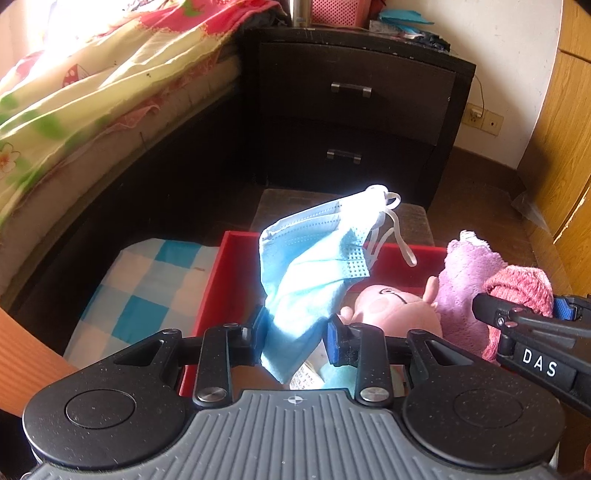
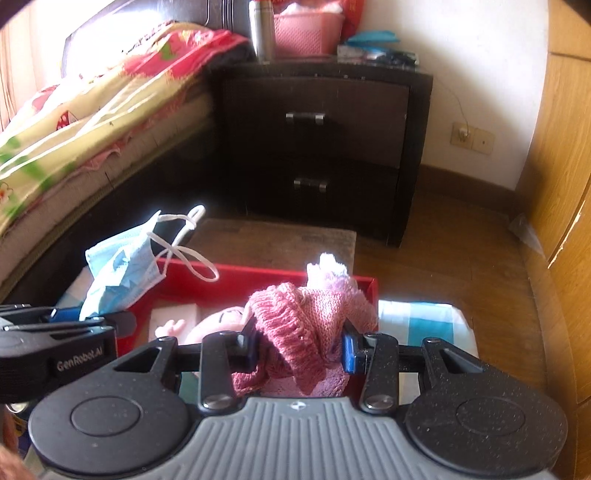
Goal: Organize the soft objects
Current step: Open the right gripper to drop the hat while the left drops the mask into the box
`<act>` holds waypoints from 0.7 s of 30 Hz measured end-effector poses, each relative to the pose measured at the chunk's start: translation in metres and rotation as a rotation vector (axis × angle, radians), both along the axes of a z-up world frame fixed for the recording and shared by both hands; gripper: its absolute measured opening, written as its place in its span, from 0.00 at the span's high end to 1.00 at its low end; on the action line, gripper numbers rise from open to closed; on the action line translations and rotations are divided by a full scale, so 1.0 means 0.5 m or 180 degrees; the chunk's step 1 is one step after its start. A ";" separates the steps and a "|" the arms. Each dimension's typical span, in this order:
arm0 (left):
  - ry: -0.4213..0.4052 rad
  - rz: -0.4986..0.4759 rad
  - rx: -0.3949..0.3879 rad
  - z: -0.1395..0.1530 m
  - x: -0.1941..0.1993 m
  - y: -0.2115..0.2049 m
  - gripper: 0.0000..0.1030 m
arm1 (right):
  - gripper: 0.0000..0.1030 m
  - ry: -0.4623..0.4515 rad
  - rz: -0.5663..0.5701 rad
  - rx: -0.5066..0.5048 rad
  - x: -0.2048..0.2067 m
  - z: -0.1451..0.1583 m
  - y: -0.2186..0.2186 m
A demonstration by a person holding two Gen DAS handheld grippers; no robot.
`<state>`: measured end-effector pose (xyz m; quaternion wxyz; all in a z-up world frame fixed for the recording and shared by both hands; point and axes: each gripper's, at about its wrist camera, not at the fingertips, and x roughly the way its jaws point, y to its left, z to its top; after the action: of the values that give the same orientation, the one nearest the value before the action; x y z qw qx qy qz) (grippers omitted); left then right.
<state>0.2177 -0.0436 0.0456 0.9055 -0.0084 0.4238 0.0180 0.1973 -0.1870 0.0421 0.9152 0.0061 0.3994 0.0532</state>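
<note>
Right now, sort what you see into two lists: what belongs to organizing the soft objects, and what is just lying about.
Part of the job:
- blue pleated face mask, in the left gripper
- pink knitted garment, in the right gripper
- pink plush toy
- red open box

Lying about:
- dark wooden nightstand
- steel flask
- pink plastic basket

On the side of my right gripper point(image 1: 532, 325), as my left camera sees it, white raised letters read "DAS". On the side of my left gripper point(image 2: 74, 325), seen from my right camera, pale lettering reads "GenRobot.AI".
</note>
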 end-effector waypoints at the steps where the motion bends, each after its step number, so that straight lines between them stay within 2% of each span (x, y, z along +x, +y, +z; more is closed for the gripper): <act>1: 0.0032 0.0001 0.0005 -0.003 0.004 0.001 0.67 | 0.82 0.0019 0.0002 -0.0009 0.003 -0.005 0.001; 4: 0.0138 -0.0017 0.0001 -0.011 0.010 0.003 0.66 | 0.82 0.0120 0.0068 -0.0081 0.011 -0.017 0.011; 6: 0.0192 -0.0032 0.0036 -0.015 0.009 0.000 0.59 | 0.81 0.0166 0.0071 -0.0137 0.014 -0.023 0.019; 9: 0.0163 -0.0039 0.0111 -0.010 0.005 0.000 0.46 | 0.69 0.0266 0.0103 -0.0209 0.017 -0.031 0.030; 10: 0.0163 -0.0027 0.0109 -0.007 0.004 0.002 0.37 | 0.64 0.0262 0.0100 -0.0231 0.016 -0.031 0.032; 13: 0.0134 -0.0013 0.0083 0.005 -0.001 0.009 0.32 | 0.53 0.0208 0.0087 -0.0285 0.011 -0.025 0.034; 15: 0.0120 -0.0020 0.0085 0.014 -0.005 0.010 0.24 | 0.49 0.0172 0.0073 -0.0302 0.006 -0.016 0.032; 17: 0.0106 -0.0021 0.0070 0.022 -0.012 0.012 0.23 | 0.45 0.0155 0.0060 -0.0311 0.002 -0.010 0.027; 21: 0.0151 -0.0076 0.0038 0.033 -0.034 0.012 0.22 | 0.45 0.0212 0.0016 -0.0257 -0.005 -0.001 0.011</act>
<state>0.2008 -0.0373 0.0619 0.8954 0.0025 0.4452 0.0098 0.1950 -0.1814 0.0415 0.9007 -0.0301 0.4315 0.0392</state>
